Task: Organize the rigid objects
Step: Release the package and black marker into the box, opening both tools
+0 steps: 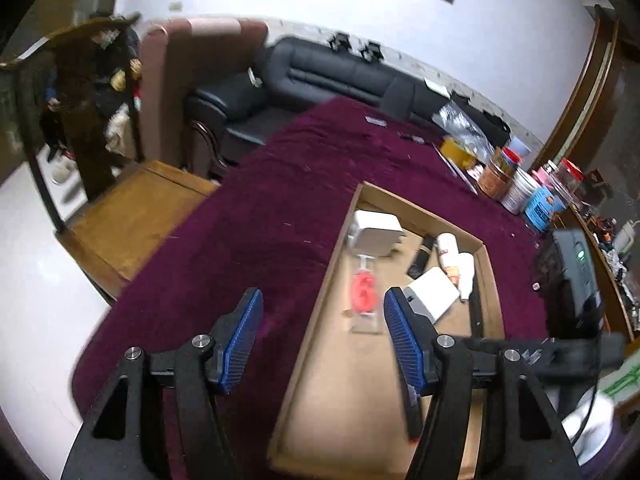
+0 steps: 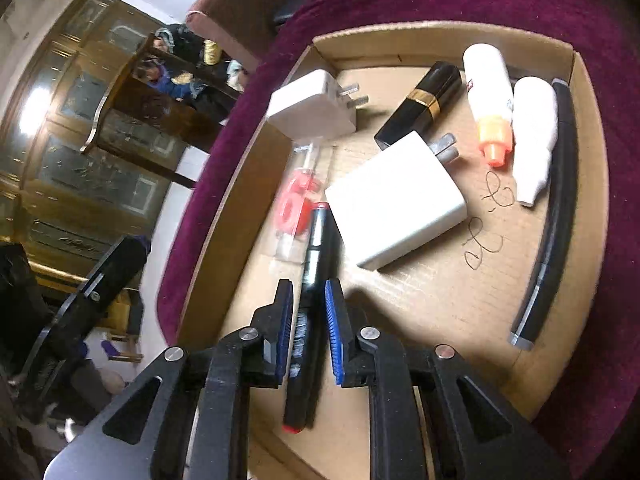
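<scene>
Black marker with red end, clamped lengthwise in right tool

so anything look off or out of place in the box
Nothing spilled or broken. The items in the box lie jumbled at mixed angles: two chargers, a lipstick, two white bottles. The right claw is shut on a black pen.

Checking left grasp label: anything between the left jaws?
No: the left gripper stands open above the cardboard box, nothing between its pads.
</scene>
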Tool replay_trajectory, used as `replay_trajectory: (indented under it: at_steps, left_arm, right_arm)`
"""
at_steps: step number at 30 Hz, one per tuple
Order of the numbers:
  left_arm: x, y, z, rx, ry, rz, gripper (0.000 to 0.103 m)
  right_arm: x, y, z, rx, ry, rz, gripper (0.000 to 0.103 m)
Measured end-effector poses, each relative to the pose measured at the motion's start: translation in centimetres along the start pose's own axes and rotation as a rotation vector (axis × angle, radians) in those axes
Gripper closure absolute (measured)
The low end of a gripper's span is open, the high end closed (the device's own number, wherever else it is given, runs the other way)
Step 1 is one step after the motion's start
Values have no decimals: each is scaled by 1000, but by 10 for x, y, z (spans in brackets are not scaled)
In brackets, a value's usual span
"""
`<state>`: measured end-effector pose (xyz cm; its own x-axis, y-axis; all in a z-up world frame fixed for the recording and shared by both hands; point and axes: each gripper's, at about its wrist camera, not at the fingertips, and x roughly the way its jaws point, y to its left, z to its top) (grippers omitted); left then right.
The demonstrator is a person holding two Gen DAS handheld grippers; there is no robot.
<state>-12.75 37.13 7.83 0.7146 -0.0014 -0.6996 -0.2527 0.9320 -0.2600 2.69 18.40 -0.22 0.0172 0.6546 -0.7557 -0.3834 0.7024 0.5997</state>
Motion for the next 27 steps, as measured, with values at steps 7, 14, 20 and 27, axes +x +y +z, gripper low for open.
replay_trajectory:
  at_steps: [7,14,20,27]
  left_arm:
    - [-15,27,-22,-86,-38,-31,41]
    - [-22,18,-25,-75,-38,-46,41]
    - [-28,-2,-28,-10,-26,-51,41]
    - [-20,-36,-37,28,37,-89,41]
  right_arm:
    - [-34,-15,-8,-8,-87,-127,67]
    - [-13,7,20,-60,-89,-197,47]
    - [-41,15,0,-138,-176,-213,47]
    - [-98,-33,-52,-87,-284,-287,47]
